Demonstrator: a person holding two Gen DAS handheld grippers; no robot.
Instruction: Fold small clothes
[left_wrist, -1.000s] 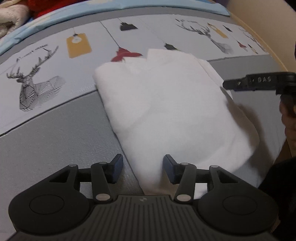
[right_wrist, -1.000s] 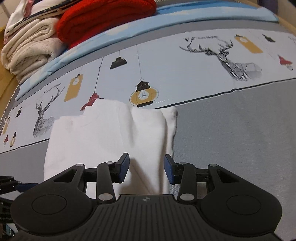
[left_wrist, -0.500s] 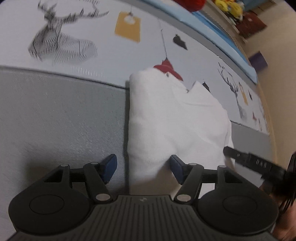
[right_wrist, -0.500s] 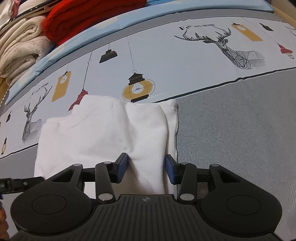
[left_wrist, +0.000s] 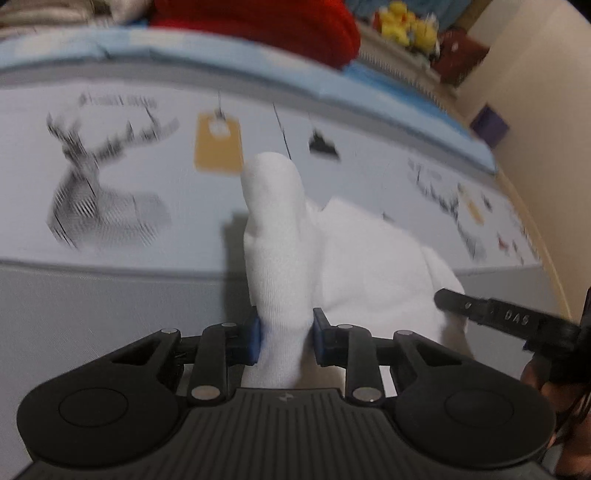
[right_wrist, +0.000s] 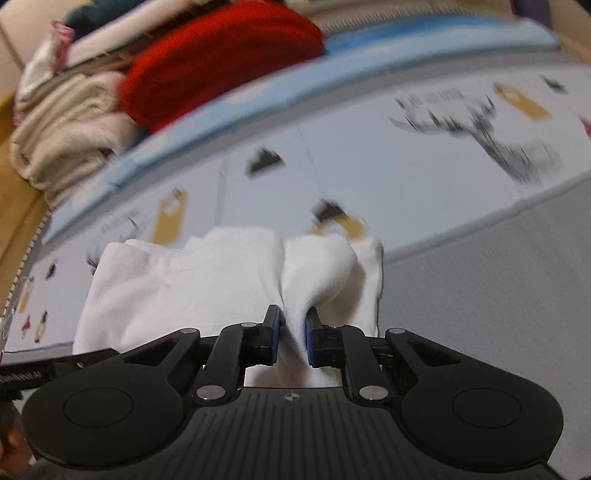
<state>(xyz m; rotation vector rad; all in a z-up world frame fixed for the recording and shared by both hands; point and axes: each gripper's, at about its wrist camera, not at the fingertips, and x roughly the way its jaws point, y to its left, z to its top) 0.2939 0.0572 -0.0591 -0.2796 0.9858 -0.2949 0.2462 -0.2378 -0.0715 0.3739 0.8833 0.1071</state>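
- As both sets of fingers finish closing, we see our left gripper (left_wrist: 284, 339) clamped on a raised fold of the white garment (left_wrist: 365, 258), its blue pads pressed into the cloth.
- Our right gripper (right_wrist: 294, 338) pinches a thinner ridge of the same garment (right_wrist: 207, 280), fingers nearly together.
- The garment lies on the printed bedspread (right_wrist: 461, 258), gathered lengthwise away from us.
- Motion blur smears the deer print (left_wrist: 99, 192); the gripper bodies hide the garment's near edge.
- A red knit (right_wrist: 221, 70) sits blurred behind.
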